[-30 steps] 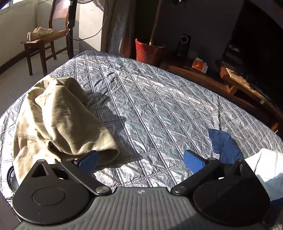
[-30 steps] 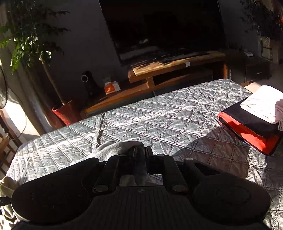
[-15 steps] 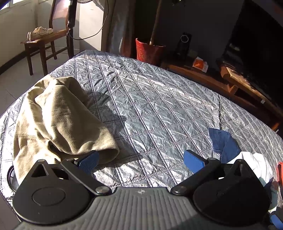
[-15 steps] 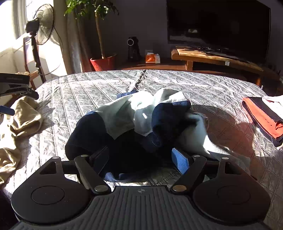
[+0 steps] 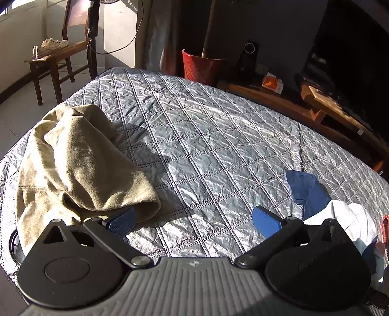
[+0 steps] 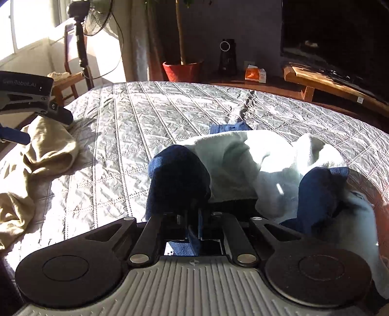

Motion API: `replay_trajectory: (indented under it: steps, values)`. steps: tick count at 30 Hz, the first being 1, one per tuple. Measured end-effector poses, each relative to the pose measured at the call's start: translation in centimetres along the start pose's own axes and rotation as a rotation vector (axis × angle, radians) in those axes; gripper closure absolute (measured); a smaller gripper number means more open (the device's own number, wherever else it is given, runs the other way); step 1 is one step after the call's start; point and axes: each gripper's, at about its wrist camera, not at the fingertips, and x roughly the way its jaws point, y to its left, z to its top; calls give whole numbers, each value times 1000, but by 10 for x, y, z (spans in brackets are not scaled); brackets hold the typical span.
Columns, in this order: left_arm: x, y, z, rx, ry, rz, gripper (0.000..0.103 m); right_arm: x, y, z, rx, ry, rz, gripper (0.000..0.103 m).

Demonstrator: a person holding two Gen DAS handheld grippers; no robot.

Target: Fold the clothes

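Observation:
A crumpled navy and white garment (image 6: 231, 160) lies on the silver quilted bedspread (image 5: 206, 136); in the left wrist view it shows at the lower right (image 5: 340, 214). My right gripper (image 6: 194, 218) is at its near edge, its jaws closing with a navy fold pinched between the pads. A rumpled beige garment (image 5: 80, 165) lies on the bed's left side. Just above the quilt, my left gripper (image 5: 193, 218) is open and holds nothing, its left pad (image 5: 121, 221) at the beige garment's hem.
Beyond the bed stand a red plant pot (image 5: 201, 65), a wooden chair with shoes on it (image 5: 51, 56), a standing fan (image 6: 97, 14) and a low wooden TV bench (image 5: 340, 114) with an orange tissue box (image 6: 255, 73).
The right gripper swung to face the navy and white garment, opened over it, came down and closed on a navy fold. The left gripper stayed where it was.

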Motion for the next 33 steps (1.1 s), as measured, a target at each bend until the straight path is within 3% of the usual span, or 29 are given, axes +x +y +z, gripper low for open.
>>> replay_trajectory:
  steps: [5,10,13,15,17,18,19,27,29,33]
  values:
    - [0,0,1,1,0,-8,1,-56,-35,54,169,-303,-4,94]
    - [-1,-1,1,5,0,-9,1,-105,-63,74,205,-542,-117,94]
    - [0,-1,0,1,2,-8,1,-107,-76,73,185,-501,-206,88]
    - [0,0,0,-2,3,-7,1,-97,-86,67,202,-406,-182,83]
    - [1,-1,-1,2,4,-6,1,-83,-84,55,151,-281,-180,61]
    - [1,-1,-1,3,5,-6,1,-75,-81,48,118,-218,-170,38]
    - [1,-1,-1,3,6,-6,1,-68,-76,39,78,-169,-176,31]
    - [4,-5,-3,20,18,-10,1,-7,-39,-24,-423,31,-431,37]
    - [5,-9,-5,39,26,-10,1,-4,-46,-26,-377,12,-466,34]
    - [7,-20,-10,87,36,-14,1,-5,-88,-10,-38,-23,-378,33]
